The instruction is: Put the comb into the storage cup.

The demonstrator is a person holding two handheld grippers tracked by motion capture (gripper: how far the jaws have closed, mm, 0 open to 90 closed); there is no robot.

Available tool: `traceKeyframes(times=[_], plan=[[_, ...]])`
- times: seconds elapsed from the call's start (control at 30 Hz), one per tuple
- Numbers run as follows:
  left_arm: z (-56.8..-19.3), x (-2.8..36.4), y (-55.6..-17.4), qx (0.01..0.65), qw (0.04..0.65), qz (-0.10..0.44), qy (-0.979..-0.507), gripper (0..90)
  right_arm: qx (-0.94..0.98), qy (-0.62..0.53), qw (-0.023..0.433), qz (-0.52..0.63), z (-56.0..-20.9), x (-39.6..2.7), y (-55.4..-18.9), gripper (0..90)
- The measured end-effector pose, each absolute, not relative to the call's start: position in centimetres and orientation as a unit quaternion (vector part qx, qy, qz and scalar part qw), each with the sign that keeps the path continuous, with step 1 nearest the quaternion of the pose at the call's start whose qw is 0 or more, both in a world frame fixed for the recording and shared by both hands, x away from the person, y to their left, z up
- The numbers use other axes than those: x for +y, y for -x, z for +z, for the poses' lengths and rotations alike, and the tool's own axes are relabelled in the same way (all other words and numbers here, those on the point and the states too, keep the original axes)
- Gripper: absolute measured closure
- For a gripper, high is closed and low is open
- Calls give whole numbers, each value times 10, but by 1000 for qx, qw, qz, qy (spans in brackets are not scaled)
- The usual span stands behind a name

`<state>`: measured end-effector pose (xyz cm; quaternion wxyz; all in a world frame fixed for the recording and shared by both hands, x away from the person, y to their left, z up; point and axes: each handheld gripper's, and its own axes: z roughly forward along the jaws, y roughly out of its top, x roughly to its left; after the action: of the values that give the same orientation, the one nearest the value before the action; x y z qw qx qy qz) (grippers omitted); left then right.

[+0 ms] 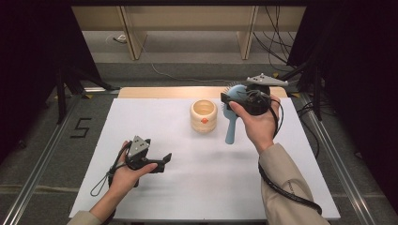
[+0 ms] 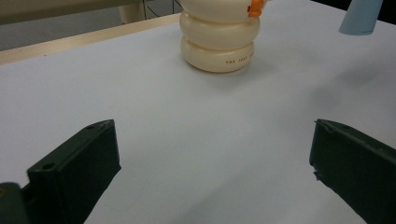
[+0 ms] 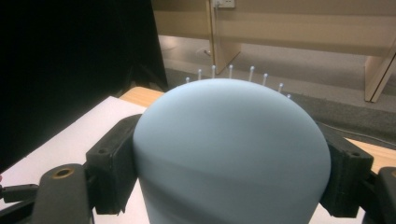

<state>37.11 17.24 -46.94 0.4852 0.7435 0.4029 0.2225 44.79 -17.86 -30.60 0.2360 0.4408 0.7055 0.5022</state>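
A light blue hairbrush is held by its round head in my right gripper at the back right of the white sheet. In the right gripper view both black jaws press on the sides of the brush head, and its bristles point away from the camera. The handle slants down toward the person, and its tip seems to hang just off the sheet. A cream ribbed cup with an orange mark stands left of the brush. My left gripper rests at the front left, open and empty, pointing toward the cup.
The white sheet covers a wooden table whose back edge shows. Beyond it are wooden furniture legs and cables on the floor. Metal rails and black curtains flank both sides. A "5" is marked on the floor at left.
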Motion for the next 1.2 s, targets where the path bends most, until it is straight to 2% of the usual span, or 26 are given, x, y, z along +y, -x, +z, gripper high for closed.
traceKeyframes(times=[1.2], plan=[[-470,172,-372,407,487,222,-740,15,697,-447,238,508,-298,-166,-467,218]])
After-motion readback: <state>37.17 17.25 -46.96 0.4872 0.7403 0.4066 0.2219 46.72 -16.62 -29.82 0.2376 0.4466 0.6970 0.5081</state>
